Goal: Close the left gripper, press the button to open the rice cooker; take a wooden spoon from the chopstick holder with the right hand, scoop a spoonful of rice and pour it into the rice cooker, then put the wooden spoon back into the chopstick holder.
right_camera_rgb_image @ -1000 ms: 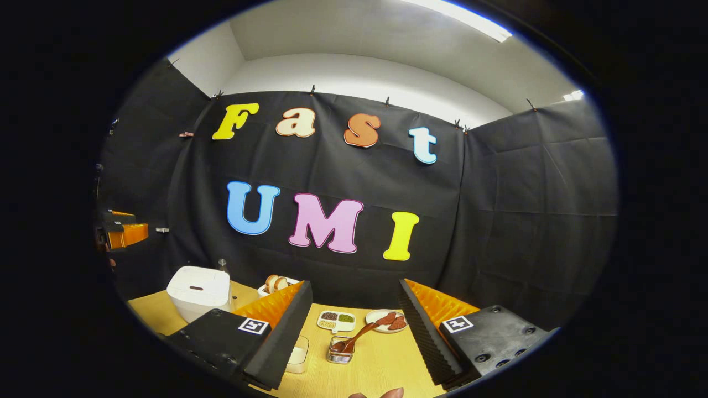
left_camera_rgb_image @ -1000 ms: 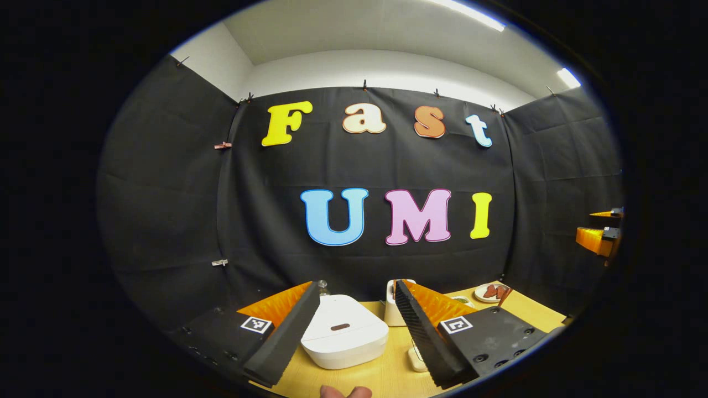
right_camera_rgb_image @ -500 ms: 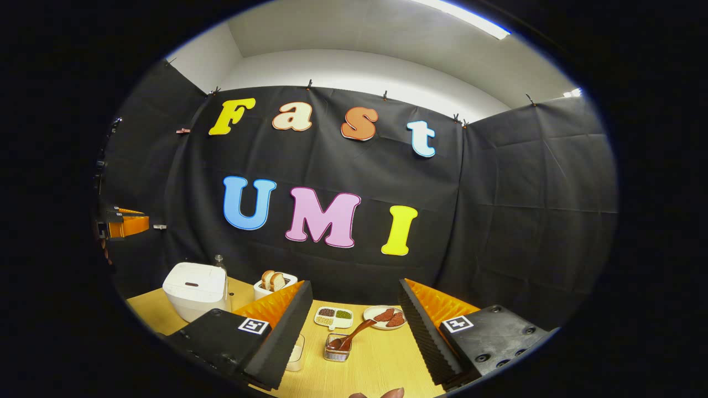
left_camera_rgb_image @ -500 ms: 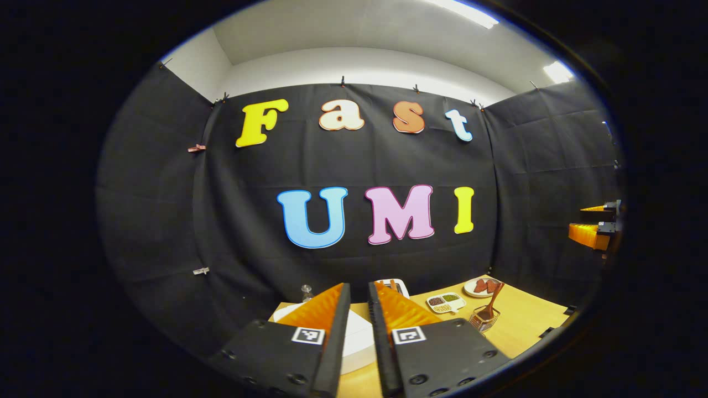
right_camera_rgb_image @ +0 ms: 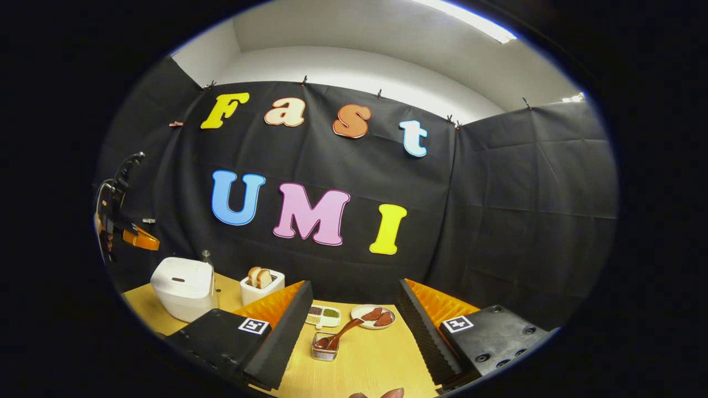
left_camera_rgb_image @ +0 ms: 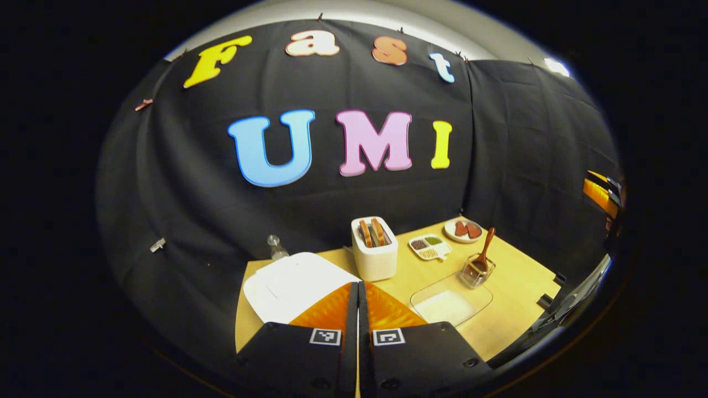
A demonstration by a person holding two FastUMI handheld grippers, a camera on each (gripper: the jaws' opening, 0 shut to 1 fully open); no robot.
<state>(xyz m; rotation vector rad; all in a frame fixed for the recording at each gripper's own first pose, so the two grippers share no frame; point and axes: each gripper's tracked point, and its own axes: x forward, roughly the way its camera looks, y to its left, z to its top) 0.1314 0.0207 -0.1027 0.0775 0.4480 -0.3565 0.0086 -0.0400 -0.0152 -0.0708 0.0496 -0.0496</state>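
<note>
while ridged fingers [left_camera_rgb_image: 358, 309] meet, smooth white rice cooker [left_camera_rgb_image: 293, 284] sits lidded.

Cloth-walled booth [right_camera_rgb_image: 498, 221], mock kitchen table [left_camera_rgb_image: 514, 282]

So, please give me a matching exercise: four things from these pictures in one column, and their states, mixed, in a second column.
Things:
1. left gripper
2. right gripper
3. rice cooker
4. wooden spoon

States:
a. lid down
b. standing in the chopstick holder
c. fingers together
d. fingers wide apart

Pairs: 1-c, 2-d, 3-a, 4-b
</note>
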